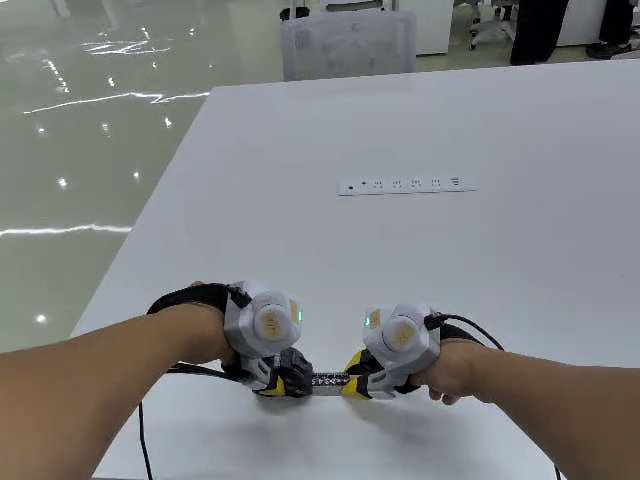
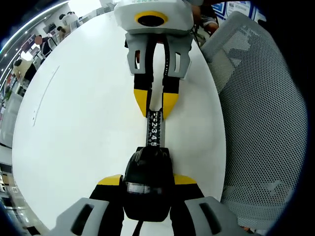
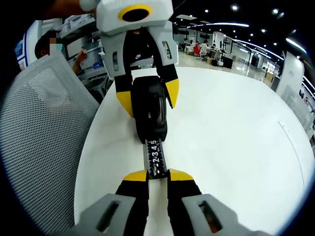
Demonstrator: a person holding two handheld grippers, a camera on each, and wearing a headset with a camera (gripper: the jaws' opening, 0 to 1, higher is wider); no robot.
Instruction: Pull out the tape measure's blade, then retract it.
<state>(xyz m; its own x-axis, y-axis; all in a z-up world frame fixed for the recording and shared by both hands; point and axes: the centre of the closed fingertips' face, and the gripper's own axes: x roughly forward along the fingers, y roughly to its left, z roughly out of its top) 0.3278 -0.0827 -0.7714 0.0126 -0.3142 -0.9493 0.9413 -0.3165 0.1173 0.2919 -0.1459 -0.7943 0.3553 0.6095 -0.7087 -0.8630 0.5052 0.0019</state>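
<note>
Black plastic forms the tape measure's chunky case point(image 2: 147, 167), clenched in the left claw point(image 2: 147, 181) low over the white table point(image 1: 420, 270), seemingly as an anchor, while the right claw point(image 3: 157, 175) pinches the short dark numbered blade point(image 3: 154, 156) for pulling, its end hook hidden between those jaws.

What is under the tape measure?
The white table shows below the tape measure and its short pulled-out blade. Whether the case rests on it is hidden by the case itself.
</note>
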